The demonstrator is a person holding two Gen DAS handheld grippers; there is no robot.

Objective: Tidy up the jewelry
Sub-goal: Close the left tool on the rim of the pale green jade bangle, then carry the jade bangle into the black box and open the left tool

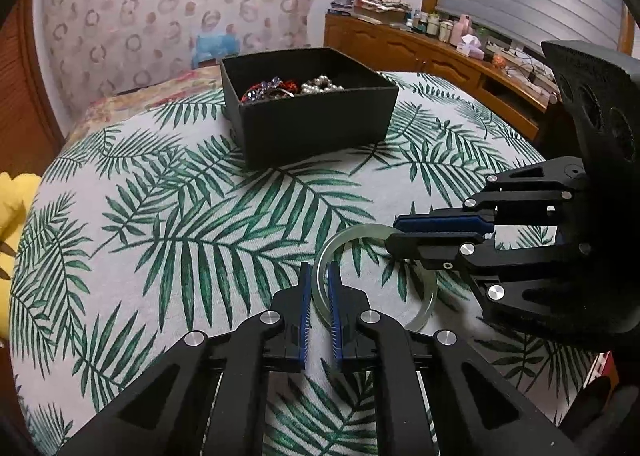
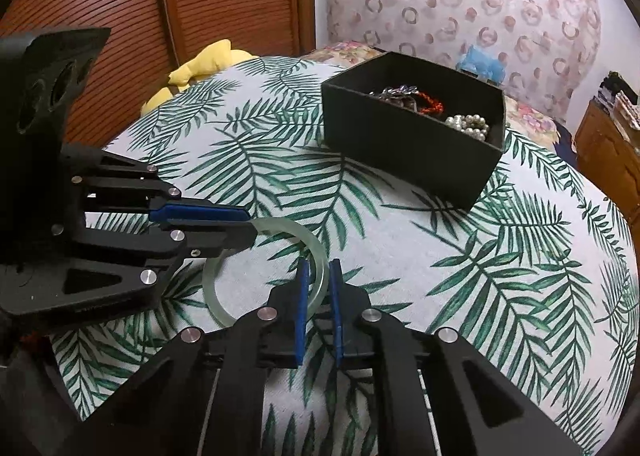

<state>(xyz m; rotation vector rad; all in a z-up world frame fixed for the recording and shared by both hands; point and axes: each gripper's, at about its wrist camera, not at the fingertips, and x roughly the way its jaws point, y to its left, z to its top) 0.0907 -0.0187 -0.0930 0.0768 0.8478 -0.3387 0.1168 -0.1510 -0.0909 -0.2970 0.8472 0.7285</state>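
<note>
Near the black box (image 1: 308,112), on the side closer to whoever's holding the tools, a pale green bangle (image 1: 428,306) lies flat on the leaf-print cloth (image 1: 160,216), and both claws are on it at once. The left claw (image 1: 318,276) has its blue pads either side of the band on one arc, and the right claw (image 2: 318,276) straddles the band the same way on another arc. Both look pinched onto the ring or very nearly so, though I honestly can't tell if the pads are squeezing or just resting against it. If it were me I'd let one claw do the carrying: two grips on a stiff, slick hoop can fight each other and pop it loose. Get one firm pinch across the band, lift it straight up off the cloth, swing it over the box rim and set it down low inside rather than dropping it, since it looks like glass or jade. The box already holds a pearl string (image 2: 470,124) and some red and silvery tangled pieces (image 2: 416,96), but its near wall hides the floor, so free space is a guess. Part of the bangle is covered by the claws in both views.
</note>
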